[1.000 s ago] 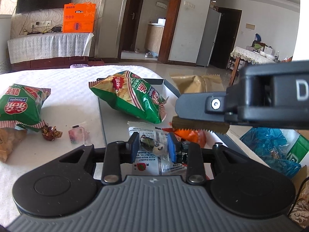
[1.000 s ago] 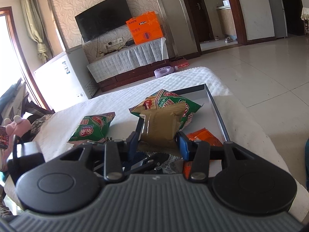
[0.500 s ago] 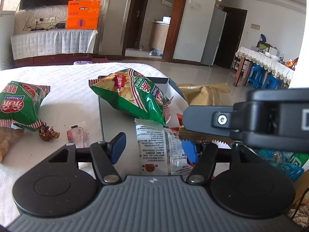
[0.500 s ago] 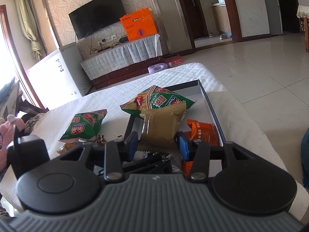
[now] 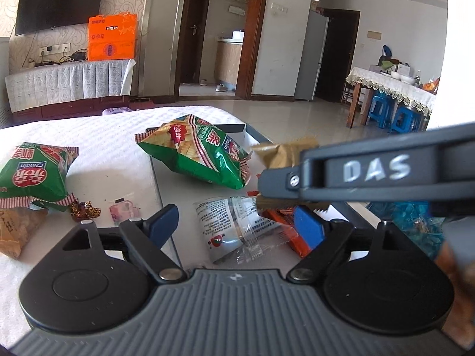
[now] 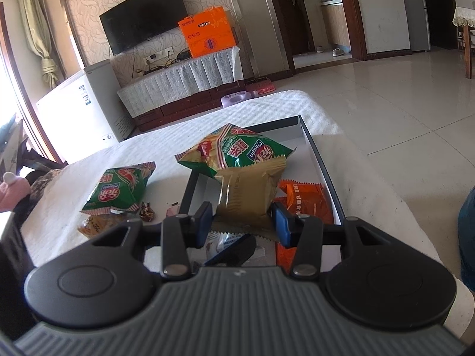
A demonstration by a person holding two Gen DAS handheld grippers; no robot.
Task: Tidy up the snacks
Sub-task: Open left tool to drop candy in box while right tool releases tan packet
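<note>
My left claw [image 5: 236, 227] is opening, its pads clear of the clear-wrapped packet [image 5: 234, 231] lying between them in the tray [image 6: 319, 160]. My right claw [image 6: 242, 222] grips the tan packet [image 6: 248, 191], held just above the tray; the drop spot lies straight below, the green chip bag [image 6: 234, 151] beyond.
</note>
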